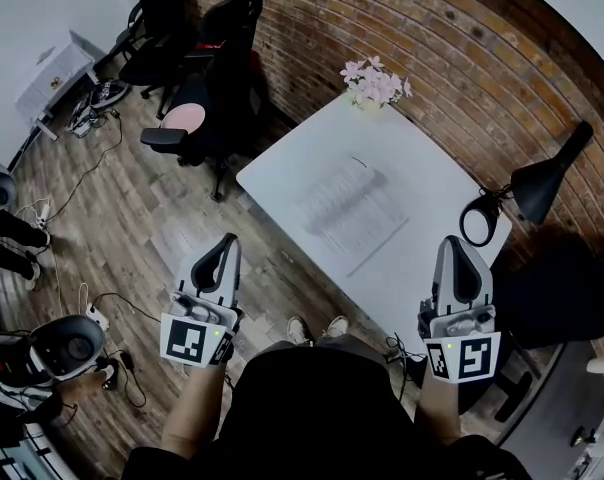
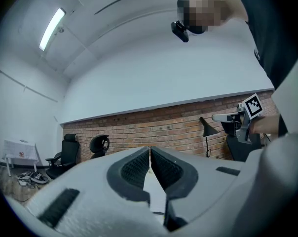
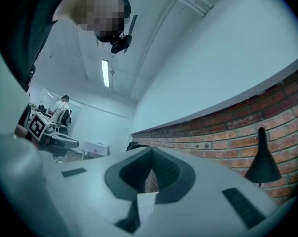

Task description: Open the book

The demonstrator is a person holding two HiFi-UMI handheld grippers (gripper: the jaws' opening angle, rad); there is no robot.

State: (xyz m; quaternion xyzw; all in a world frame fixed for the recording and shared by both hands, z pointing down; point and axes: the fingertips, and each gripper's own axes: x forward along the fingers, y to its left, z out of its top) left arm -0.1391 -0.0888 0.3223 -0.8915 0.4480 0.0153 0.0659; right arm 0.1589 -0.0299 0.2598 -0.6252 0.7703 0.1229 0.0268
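Note:
A book (image 1: 352, 213) lies spread open on the white table (image 1: 422, 158), its pale pages of print facing up. Both grippers hang in front of the person's body, short of the table's near edge and apart from the book. The left gripper (image 1: 225, 243) is over the wooden floor to the left of the table corner. In its own view, the left gripper (image 2: 149, 149) has its jaws together with nothing between them. Past the table's right front edge, the right gripper (image 1: 458, 244) points slightly upward. Its own view shows the right gripper (image 3: 150, 153) shut and empty.
A vase of pink flowers (image 1: 375, 83) stands at the table's far corner. A black desk lamp (image 1: 527, 193) leans over the right edge. Black office chairs (image 1: 207, 98) stand left of the table by the brick wall. Cables and a white cabinet (image 1: 52, 73) are at the far left.

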